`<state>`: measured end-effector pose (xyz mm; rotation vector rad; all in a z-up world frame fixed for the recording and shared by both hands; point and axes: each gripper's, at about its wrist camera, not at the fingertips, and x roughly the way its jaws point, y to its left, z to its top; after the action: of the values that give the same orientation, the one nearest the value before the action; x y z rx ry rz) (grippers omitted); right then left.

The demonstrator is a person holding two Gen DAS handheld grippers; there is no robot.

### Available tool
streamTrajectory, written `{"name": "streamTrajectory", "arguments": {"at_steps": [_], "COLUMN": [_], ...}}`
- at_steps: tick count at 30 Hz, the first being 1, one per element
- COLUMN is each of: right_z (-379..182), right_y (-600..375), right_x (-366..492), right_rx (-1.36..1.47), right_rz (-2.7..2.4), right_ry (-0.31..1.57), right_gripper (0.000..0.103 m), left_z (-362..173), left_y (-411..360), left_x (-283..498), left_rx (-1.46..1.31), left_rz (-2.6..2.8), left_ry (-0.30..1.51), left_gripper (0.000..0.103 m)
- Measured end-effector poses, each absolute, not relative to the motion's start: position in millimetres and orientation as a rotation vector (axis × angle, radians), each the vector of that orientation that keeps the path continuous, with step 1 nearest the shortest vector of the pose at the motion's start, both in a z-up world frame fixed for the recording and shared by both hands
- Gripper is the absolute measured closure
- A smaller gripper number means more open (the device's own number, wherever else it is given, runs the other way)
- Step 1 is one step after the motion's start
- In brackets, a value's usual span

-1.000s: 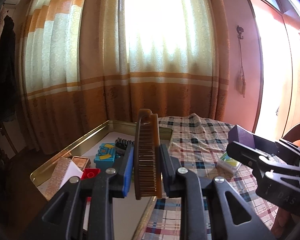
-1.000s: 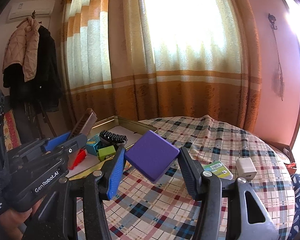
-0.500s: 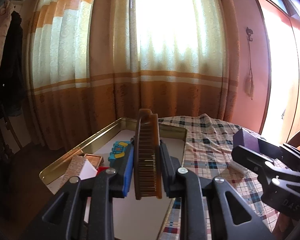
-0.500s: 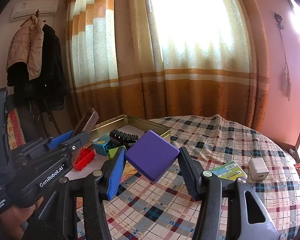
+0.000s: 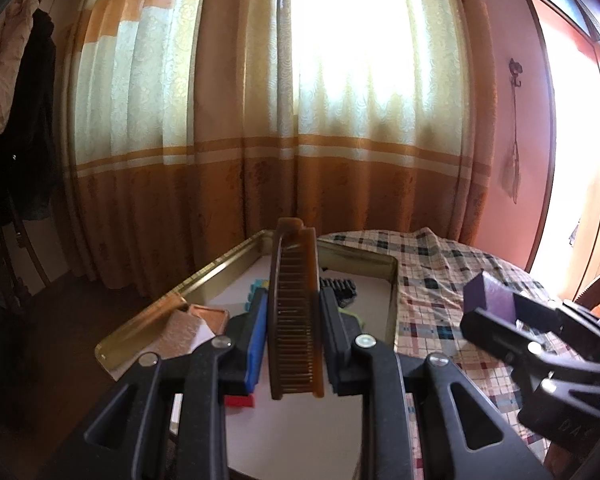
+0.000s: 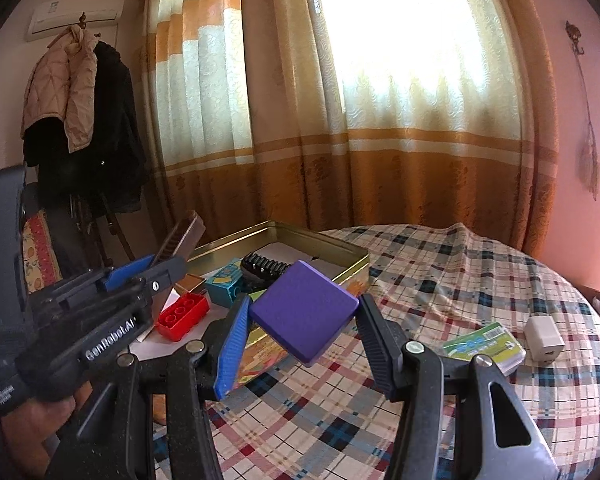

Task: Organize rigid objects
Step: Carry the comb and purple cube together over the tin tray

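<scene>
My left gripper [image 5: 294, 300] is shut on a brown comb [image 5: 294, 312], held on edge over the gold metal tray [image 5: 392, 280]. From the right wrist view the same comb [image 6: 182, 236] sticks up out of the left gripper [image 6: 168, 258] at the left. My right gripper [image 6: 302, 312] is shut on a flat purple square block [image 6: 304, 316], gripped by two opposite corners above the tray's near right corner. That block [image 5: 496, 296] and the right gripper [image 5: 512, 320] show at the right of the left wrist view.
In the tray [image 6: 340, 252] lie a red brick [image 6: 182, 316], a teal box [image 6: 226, 282], a black ridged item [image 6: 266, 266] and a copper box [image 5: 206, 316]. On the plaid tablecloth [image 6: 460, 280] rest a green card pack [image 6: 484, 342] and a white charger [image 6: 544, 338]. Curtains hang behind.
Both grippers have shifted left across the table toward the tray, each keeping its object. The tray now sits more centred under the comb, and the purple block is nearer the tray's corner.
</scene>
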<state>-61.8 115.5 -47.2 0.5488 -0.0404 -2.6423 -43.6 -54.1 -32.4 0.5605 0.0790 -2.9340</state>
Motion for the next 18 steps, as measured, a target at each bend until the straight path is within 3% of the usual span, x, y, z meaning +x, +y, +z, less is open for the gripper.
{"name": "streamTrajectory", "arguments": {"at_steps": [18], "right_z": [-43], "right_y": [45], "right_x": [-116], "right_rx": [0.664], "right_rz": [-2.513], "right_ry": [0.114], "right_gripper": [0.047], "left_z": [-20], "left_y": [-105], "left_x": [-93], "left_rx": [0.818], "left_rz": [-2.870], "left_ry": [0.145], "left_gripper": [0.079]}}
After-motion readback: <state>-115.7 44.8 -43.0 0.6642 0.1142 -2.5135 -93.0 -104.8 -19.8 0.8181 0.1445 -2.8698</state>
